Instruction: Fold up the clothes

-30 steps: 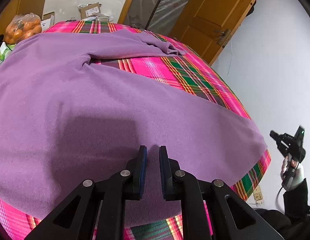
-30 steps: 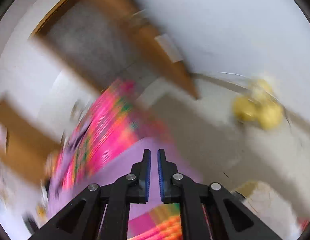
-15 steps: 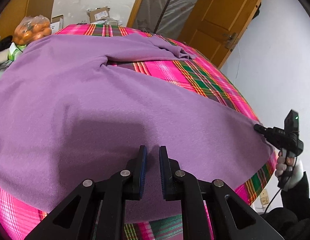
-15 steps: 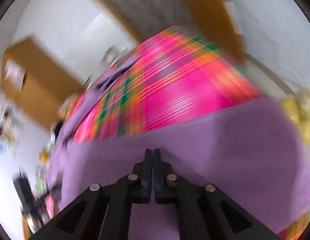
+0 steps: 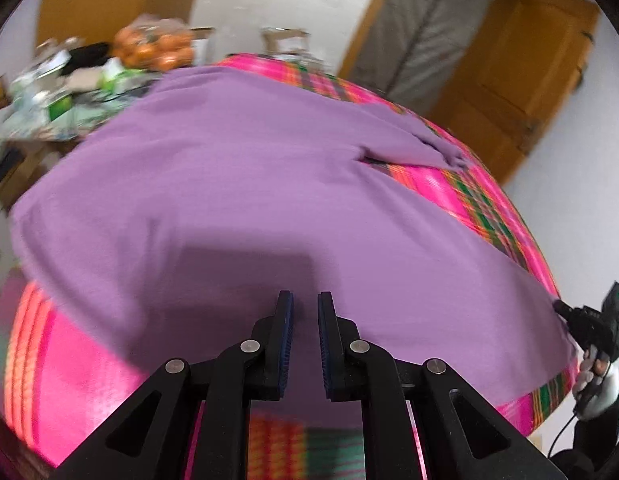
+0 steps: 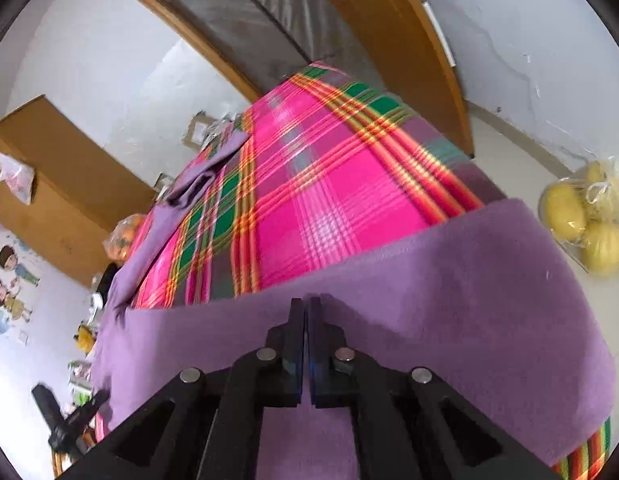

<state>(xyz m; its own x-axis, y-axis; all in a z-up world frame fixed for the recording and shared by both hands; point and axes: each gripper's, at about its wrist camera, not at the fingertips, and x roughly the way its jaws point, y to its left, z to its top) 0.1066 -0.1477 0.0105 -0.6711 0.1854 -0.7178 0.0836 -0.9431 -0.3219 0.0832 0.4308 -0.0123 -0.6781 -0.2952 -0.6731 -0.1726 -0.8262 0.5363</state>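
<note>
A purple garment (image 5: 249, 200) lies spread over a bed with a pink plaid cover (image 5: 449, 188), one sleeve stretched toward the far right. My left gripper (image 5: 305, 300) hovers over the garment's near hem; its jaws stand a narrow gap apart with nothing between them. In the right wrist view the same garment (image 6: 449, 300) covers the near end of the plaid cover (image 6: 309, 200). My right gripper (image 6: 305, 304) is shut on its edge. From the left wrist view, the right gripper (image 5: 559, 306) pinches the garment's right corner, held by a gloved hand (image 5: 593, 376). The left gripper (image 6: 97, 400) shows at lower left.
A bag of oranges (image 5: 153, 46) and blurred clutter (image 5: 49, 92) sit beyond the bed's far left. A wooden door (image 5: 521, 80) stands open at the back right. A bag of yellow fruit (image 6: 585, 220) lies on the floor by the white wall. A wooden cabinet (image 6: 49, 168) stands at left.
My right gripper came down from beside the bed onto the garment's right edge and shut on it. My left gripper swung leftward along the near hem, its gap unchanged.
</note>
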